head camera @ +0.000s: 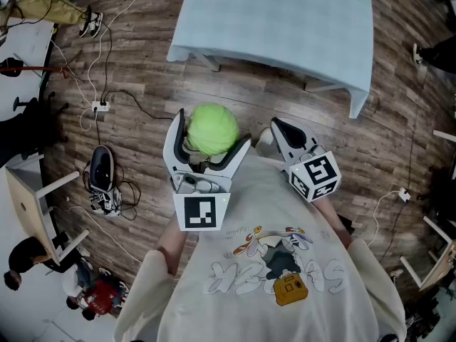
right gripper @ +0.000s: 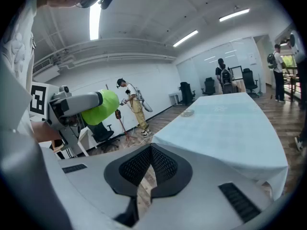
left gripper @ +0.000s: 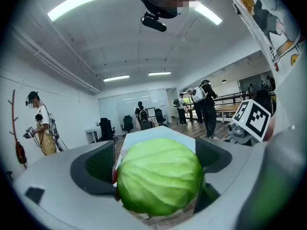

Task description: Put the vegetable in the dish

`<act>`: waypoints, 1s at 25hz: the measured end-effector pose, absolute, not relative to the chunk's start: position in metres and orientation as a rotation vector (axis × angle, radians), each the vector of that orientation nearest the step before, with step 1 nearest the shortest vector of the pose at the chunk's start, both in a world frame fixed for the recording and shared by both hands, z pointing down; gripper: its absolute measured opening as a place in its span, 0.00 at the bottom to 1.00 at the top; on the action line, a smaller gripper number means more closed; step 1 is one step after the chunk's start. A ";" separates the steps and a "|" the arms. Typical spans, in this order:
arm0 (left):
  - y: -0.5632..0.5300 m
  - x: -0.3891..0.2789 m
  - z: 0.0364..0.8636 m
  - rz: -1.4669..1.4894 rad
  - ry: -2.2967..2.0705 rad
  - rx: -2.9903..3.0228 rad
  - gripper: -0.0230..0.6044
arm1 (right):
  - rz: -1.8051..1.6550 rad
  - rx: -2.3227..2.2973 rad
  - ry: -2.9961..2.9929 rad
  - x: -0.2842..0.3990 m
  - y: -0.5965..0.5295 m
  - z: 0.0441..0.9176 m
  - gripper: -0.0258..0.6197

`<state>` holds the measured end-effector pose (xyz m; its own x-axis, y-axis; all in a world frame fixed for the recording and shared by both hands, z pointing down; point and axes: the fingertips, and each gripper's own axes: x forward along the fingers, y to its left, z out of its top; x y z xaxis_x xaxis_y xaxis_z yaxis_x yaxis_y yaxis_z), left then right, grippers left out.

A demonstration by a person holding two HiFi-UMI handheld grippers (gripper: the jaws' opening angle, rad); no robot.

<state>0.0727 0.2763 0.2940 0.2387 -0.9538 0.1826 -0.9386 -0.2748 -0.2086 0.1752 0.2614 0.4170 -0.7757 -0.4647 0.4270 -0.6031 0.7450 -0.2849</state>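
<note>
Cabbage gripped by left gripper, jaws wide round its bulk, short of table; right gripper clenched, empty

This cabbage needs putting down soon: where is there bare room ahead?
The clothed table is bare nearly throughout; only a small dish sits near its edge. The floor at its left is crowded: cables, a power strip.

The head view's top edge cuts off the table. The left gripper hides the bottom of the cabbage.
</note>
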 end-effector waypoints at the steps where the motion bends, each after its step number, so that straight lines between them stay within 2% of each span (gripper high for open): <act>1: 0.288 0.067 0.292 -0.411 1.853 -2.431 0.88 | 0.581 0.810 -2.615 0.164 0.272 0.416 0.07; 11: 0.344 0.018 0.282 -0.304 1.811 -2.448 0.88 | 0.568 0.807 -2.634 0.096 0.329 0.403 0.07; 25: 0.321 0.040 0.266 -0.294 1.808 -2.396 0.88 | 0.579 0.876 -2.657 0.124 0.301 0.400 0.07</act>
